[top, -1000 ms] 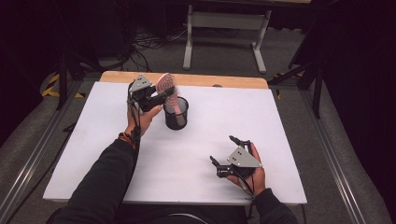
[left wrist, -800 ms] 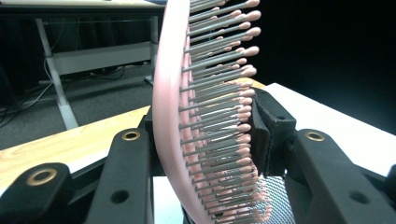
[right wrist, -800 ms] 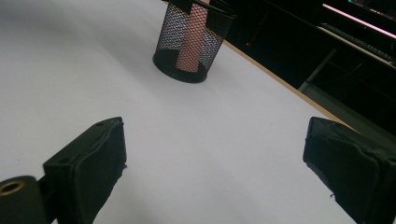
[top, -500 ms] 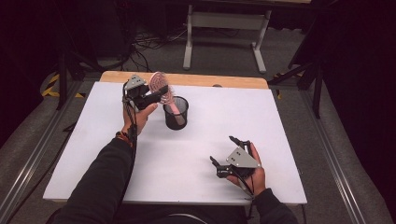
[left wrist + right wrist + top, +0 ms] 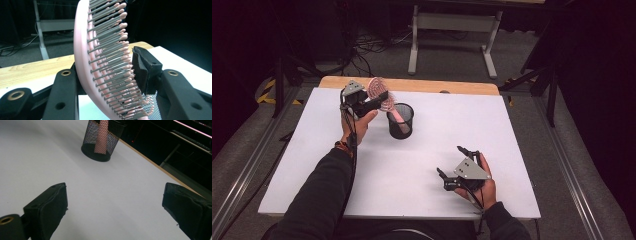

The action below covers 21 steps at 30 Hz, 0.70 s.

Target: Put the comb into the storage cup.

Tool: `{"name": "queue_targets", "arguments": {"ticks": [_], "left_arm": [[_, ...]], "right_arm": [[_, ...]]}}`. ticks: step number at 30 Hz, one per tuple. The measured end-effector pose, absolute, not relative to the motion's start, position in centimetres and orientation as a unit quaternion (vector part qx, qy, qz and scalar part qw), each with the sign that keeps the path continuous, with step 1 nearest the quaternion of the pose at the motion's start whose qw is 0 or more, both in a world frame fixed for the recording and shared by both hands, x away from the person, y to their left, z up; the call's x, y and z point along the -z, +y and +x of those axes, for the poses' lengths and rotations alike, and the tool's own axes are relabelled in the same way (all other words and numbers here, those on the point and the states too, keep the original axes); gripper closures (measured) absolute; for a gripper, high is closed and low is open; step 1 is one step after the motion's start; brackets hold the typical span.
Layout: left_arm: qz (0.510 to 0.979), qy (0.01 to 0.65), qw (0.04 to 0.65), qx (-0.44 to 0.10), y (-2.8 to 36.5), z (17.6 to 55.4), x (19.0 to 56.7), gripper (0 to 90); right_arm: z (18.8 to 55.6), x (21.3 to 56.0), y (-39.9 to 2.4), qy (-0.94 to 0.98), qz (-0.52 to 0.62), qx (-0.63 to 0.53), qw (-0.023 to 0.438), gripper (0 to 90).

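Observation:
A pink hairbrush (image 5: 377,89) stands tilted with its handle down in a black mesh cup (image 5: 400,122) at the back middle of the white table (image 5: 312,165). My left gripper (image 5: 379,98) holds the brush head. In the left gripper view the hairbrush (image 5: 100,50) sits between the jaws, its pink back against one jaw and its bristle tips touching the other pad (image 5: 140,72). These jaws have just been opening a little. My right gripper (image 5: 451,161) rests open near the front right. In its own view the right gripper (image 5: 115,202) holds nothing and faces the cup (image 5: 112,141).
A wooden strip (image 5: 412,85) runs along the table's far edge. Beyond it stand a white metal frame (image 5: 452,25) and cables on the floor. Dark stands (image 5: 542,75) flank the back right corner.
The left hand has drawn the brush head a little to the left, tilting the brush further away from the cup. The right hand has stayed where it was.

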<state>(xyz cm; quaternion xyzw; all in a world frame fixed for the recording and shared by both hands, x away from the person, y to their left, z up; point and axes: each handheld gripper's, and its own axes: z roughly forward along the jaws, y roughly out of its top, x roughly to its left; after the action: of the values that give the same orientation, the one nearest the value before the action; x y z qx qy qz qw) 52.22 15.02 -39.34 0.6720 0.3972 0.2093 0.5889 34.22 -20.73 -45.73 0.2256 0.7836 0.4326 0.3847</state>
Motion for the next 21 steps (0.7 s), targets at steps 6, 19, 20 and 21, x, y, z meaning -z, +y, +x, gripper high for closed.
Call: {"name": "queue_targets", "arguments": {"ticks": [6, 19, 20, 21], "left_arm": [[0.672, 0.397, 0.590, -0.207, 15.03, 52.20, 39.36, 53.4], [0.675, 0.393, 0.587, -0.213, 15.41, 52.15, 39.07, 52.4], [0.677, 0.390, 0.586, -0.216, 15.47, 52.14, 39.01, 52.3], [0.677, 0.390, 0.585, -0.217, 15.47, 52.12, 38.96, 52.2]], "right_arm": [[34.25, 45.74, -20.74, 0.784, 0.226, -0.432, 0.385, 6.9], [34.28, 45.72, -20.79, 0.784, 0.226, -0.432, 0.384, 6.9], [34.28, 45.72, -20.78, 0.785, 0.226, -0.431, 0.384, 6.9], [34.28, 45.73, -20.77, 0.785, 0.226, -0.431, 0.384, 6.9]]}}
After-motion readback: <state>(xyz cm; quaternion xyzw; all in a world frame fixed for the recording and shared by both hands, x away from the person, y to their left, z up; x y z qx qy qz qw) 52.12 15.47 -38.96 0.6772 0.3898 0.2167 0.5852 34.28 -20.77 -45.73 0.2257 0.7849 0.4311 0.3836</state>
